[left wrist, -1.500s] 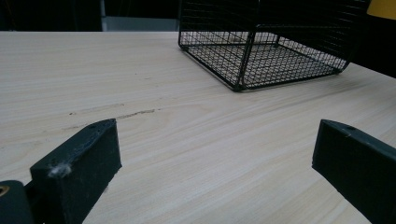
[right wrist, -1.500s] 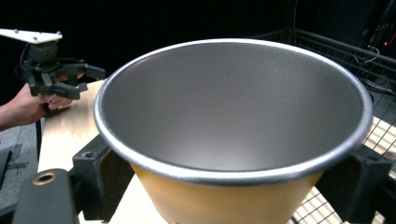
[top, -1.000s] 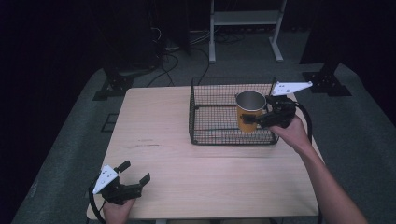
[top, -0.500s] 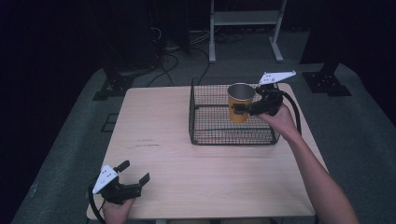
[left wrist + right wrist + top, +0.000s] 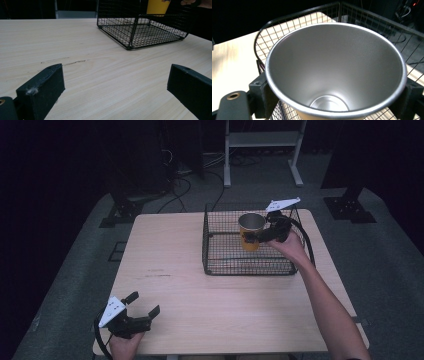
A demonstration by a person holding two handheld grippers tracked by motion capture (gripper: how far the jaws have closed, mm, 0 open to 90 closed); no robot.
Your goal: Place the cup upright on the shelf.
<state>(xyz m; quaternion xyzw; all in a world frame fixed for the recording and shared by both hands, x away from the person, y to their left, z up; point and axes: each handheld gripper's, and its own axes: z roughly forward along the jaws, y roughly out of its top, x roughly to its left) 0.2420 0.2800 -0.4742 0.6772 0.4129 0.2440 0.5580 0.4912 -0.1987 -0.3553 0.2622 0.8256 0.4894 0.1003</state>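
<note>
The right hand-held gripper [image 5: 261,236] is seen right of centre in the high view, its jaws closed on the yellow cup [image 5: 250,232] just below the rim. In the right gripper view the cup's [image 5: 336,72] steel interior is looked into from above, with a black pad pressed against each side of the wall. Compared with a second ago, the cup has been raised and carried toward the upper part of the frame: it was standing low in the wire basket [image 5: 216,265] then, and is now held with its rim above the basket's top edge. In the left gripper view the cup's [image 5: 156,6] yellow base is seen at the top of the frame, above the basket floor [image 5: 146,35]. This is judged to mean the lift-out is under way, with the cup not yet clear of the basket's outline.

The left hand-held gripper [image 5: 144,306] is held at the lower left of the high view, over the near edge of the surface [image 5: 170,255], its jaws spread wide with nothing between them, unchanged in place over the same second.
</note>
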